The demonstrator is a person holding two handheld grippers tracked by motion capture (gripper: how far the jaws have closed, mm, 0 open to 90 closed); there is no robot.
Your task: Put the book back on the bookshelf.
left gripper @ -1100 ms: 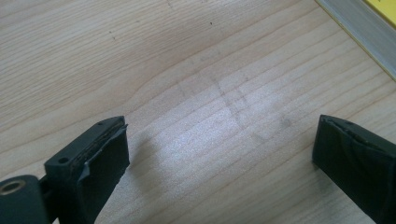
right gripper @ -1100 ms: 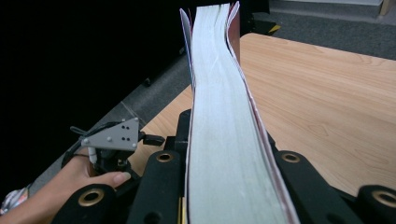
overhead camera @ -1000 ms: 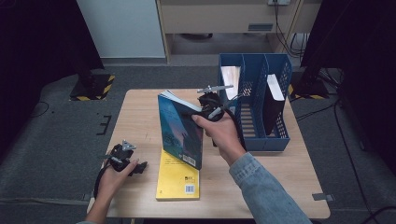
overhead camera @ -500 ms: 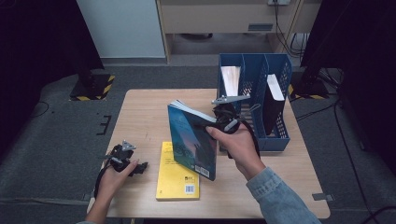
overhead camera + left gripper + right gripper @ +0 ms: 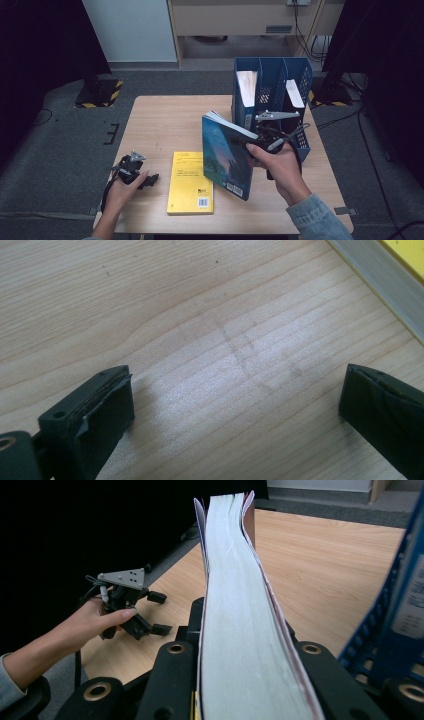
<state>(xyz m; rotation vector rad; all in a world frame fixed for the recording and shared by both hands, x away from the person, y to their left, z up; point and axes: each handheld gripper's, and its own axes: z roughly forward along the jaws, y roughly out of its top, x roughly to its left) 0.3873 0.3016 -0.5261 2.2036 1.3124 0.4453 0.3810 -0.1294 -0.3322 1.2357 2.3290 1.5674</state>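
Right tool (image 5: pixel 260 141) clamped on blue paperback (image 5: pixel 226 155), held upright above surface (image 5: pixel 165 120), file rack (image 5: pixel 272 75) at 1 o'clock. Light, floppy pgs; best gripped nr spine. Left tool (image 5: pixel 145 178) apart, idle.

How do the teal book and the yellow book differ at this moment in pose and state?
The teal book stands upright on one edge, while the yellow book lies flat on the table. The teal book is clamped in the right gripper; the yellow book is untouched, with the open left gripper resting beside it. The teal book sits nearer the blue file rack. Both are closed softcovers.
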